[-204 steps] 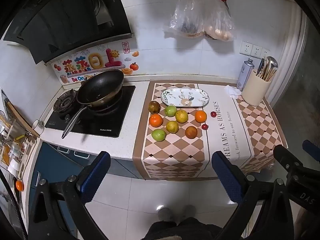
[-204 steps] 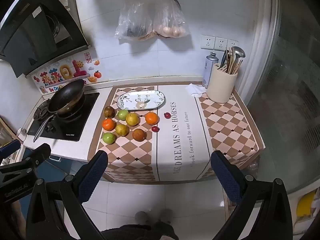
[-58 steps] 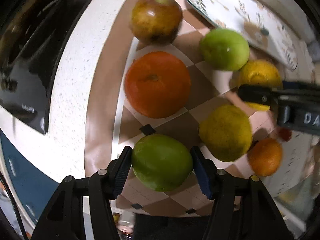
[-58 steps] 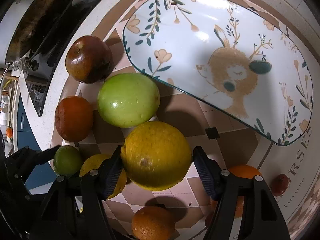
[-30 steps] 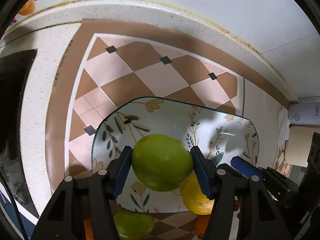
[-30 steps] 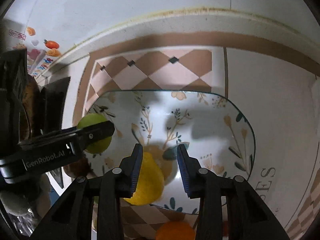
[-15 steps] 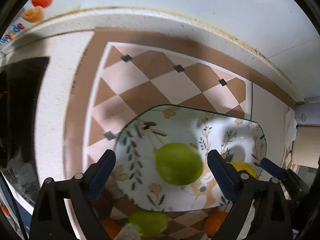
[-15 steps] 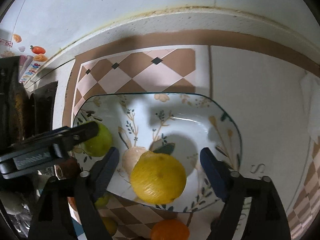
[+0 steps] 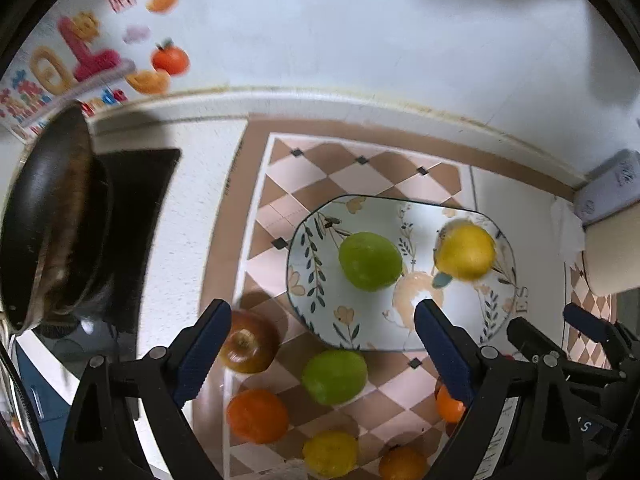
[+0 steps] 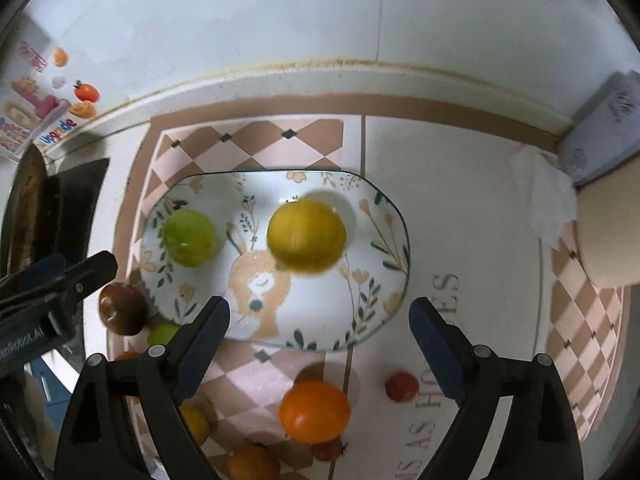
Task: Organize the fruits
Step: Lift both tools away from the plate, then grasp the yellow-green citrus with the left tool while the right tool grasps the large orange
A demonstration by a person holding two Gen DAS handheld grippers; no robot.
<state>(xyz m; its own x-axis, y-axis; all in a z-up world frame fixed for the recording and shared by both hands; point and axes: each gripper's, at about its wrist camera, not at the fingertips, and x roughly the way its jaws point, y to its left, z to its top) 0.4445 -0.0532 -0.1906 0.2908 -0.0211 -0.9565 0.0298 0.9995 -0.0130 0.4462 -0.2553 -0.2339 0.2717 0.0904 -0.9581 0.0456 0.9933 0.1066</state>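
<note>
Two fruits sit apart on the plate [image 10: 394,216], well inside its rim; both tongs, left [image 9: 322,344] and right [image 10: 320,344], have just sprung open, empty; lower fruits cut off.

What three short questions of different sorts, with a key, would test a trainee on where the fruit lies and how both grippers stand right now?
1. True or false: the left gripper holds the green fruit.
2. How many fruits lie on the floral plate?
3. Which sits nearer the frying pan? A: the yellow citrus; B: the dark red apple.

Key: 1. False; it is open and empty, like the right gripper. 2. Two. 3. B.
</note>
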